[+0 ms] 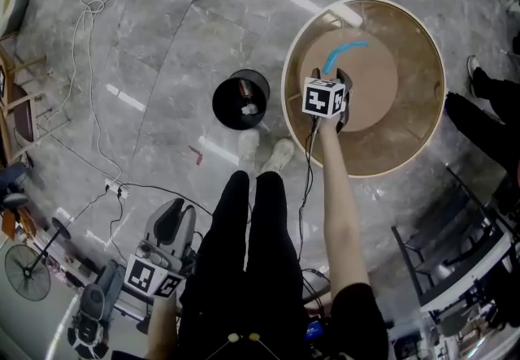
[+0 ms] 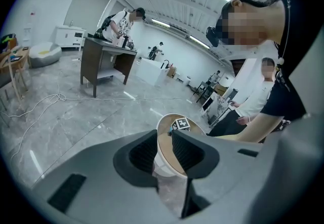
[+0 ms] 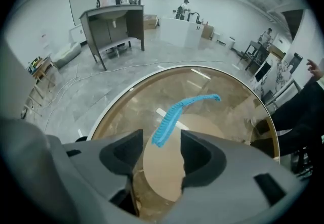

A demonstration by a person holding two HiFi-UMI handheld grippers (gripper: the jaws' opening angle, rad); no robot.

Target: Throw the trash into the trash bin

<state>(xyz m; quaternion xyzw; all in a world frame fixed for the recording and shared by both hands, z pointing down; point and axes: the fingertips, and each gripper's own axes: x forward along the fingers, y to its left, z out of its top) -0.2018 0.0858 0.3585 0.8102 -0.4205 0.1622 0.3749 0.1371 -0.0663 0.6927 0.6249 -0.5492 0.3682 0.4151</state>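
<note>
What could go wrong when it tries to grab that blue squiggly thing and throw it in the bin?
1. The blue strip lies thin and flat on the glass table; the right gripper with its open jaws might hit glass or miss it.
2. It looks floppy and could slip out while carried.
3. The black bin on the floor has a small mouth; a drop could miss.

Trash bin (image 1: 221, 111) contents too small to identify; blue strip (image 1: 343, 49) near end hidden behind right gripper (image 1: 331, 78).

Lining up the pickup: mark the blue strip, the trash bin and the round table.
blue strip (image 3: 172, 112), right gripper view, its middle.
trash bin (image 1: 217, 102), head view, left rim.
round table (image 1: 418, 98), head view, bare glass.
</note>
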